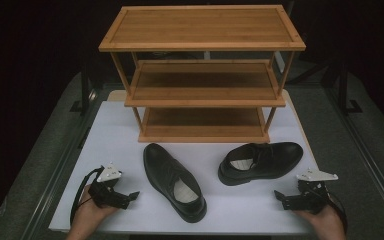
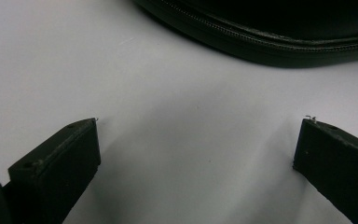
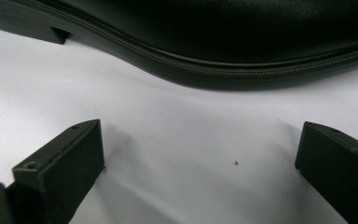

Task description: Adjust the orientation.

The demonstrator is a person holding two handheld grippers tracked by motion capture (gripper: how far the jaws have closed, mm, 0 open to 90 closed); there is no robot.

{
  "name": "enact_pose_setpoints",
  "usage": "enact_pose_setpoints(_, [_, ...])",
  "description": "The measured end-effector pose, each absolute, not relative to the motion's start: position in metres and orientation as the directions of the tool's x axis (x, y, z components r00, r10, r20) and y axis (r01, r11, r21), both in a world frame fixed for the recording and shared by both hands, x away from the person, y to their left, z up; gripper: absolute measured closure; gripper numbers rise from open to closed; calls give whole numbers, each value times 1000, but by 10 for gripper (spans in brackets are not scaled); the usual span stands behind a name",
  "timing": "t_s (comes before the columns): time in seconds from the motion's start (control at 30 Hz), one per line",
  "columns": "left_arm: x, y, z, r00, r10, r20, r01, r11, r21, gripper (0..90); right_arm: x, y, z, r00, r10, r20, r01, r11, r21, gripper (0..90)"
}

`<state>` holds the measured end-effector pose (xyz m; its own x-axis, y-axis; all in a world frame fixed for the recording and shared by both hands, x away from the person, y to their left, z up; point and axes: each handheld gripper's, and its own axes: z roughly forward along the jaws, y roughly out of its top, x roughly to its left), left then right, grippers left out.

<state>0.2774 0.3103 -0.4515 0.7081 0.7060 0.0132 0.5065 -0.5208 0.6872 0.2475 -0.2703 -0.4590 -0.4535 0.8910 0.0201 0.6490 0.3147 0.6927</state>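
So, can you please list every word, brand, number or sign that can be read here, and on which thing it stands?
None is readable. The insoles of the left shoe and the right shoe carry faint marks, too small and blurred to read. The wooden rack bears no text.

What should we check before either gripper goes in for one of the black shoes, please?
1. Left gripper open, nothing between its jaws: ok.
2. Right gripper open, nothing between its jaws: ok.
3. Left shoe upright on the white table, apart from the left gripper: ok.
4. Right shoe upright, with bare table between it and the right gripper: ok.
5. Wooden rack shelves free: top and middle ok; back of the bottom shelf cannot tell.
6. Shoes apart from each other: ok.
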Motion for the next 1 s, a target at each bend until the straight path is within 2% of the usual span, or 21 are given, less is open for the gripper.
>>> enact_pose_setpoints(0.4, [277,310,-451,711,703,17,499,-522,692,4,248,-270,-459,-454,891,22,650,314,692,5])
enact_pose_setpoints(0.43, [275,311,-450,721,693,15,485,-520,703,42,248,-270,-459,-454,891,21,649,315,692,5])
enact_pose_setpoints(0.5, [273,312,-449,736,676,12,464,-518,719,176,248,-270,-459,-454,891,21,650,315,692,5])
enact_pose_setpoints(0.57, [271,313,-447,746,666,9,455,-519,723,247,248,-270,-459,-454,891,21,650,315,692,5])
enact_pose_setpoints(0.6, [271,313,-447,746,666,9,455,-519,723,310,248,-270,-459,-454,891,21,650,315,692,5])
enact_pose_setpoints(0.63, [270,313,-446,753,658,1,451,-517,727,310,248,-270,-459,-454,891,21,650,314,692,5])
enact_pose_setpoints(0.67, [269,314,-444,757,653,-11,451,-509,733,433,248,-270,-459,-454,891,21,649,315,692,5])
enact_pose_setpoints(0.83, [269,307,-435,778,623,-83,477,-499,724,898,248,-270,-459,-454,891,22,649,314,693,5])
enact_pose_setpoints(1.0, [271,292,-432,790,608,-76,473,-526,707,900,248,-271,-459,-454,891,23,650,314,692,5])
